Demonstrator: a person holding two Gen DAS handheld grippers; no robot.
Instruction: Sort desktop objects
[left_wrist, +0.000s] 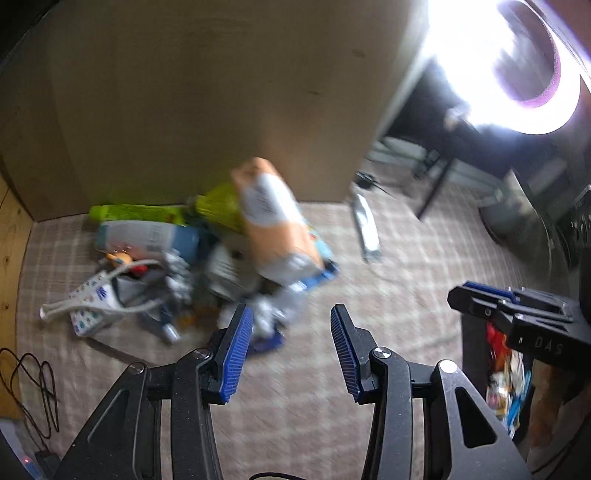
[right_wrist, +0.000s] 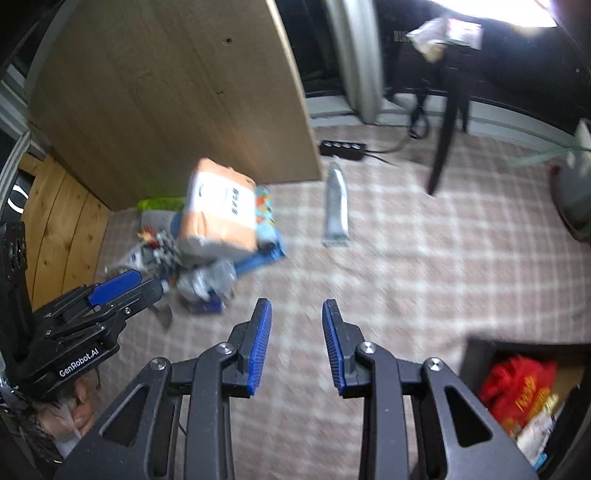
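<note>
Hovering empty: left tool (left_wrist: 291, 350), right tool (right_wrist: 295, 345), both half-spread. Pile (left_wrist: 207, 266) ahead-left; take lone silver tube (right_wrist: 336, 206) ahead first.

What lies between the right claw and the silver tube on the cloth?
Nothing. In the right wrist view only bare checked cloth runs from the open, empty right claw up to the silver tube, which lies apart from the pile.

We see a beige-and-white plaid tablecloth (right_wrist: 424, 258), an orange-and-white package (right_wrist: 218, 214), a silver tube (right_wrist: 335, 206) at its three o'clock, and blue gripper pads (right_wrist: 260, 347).
</note>
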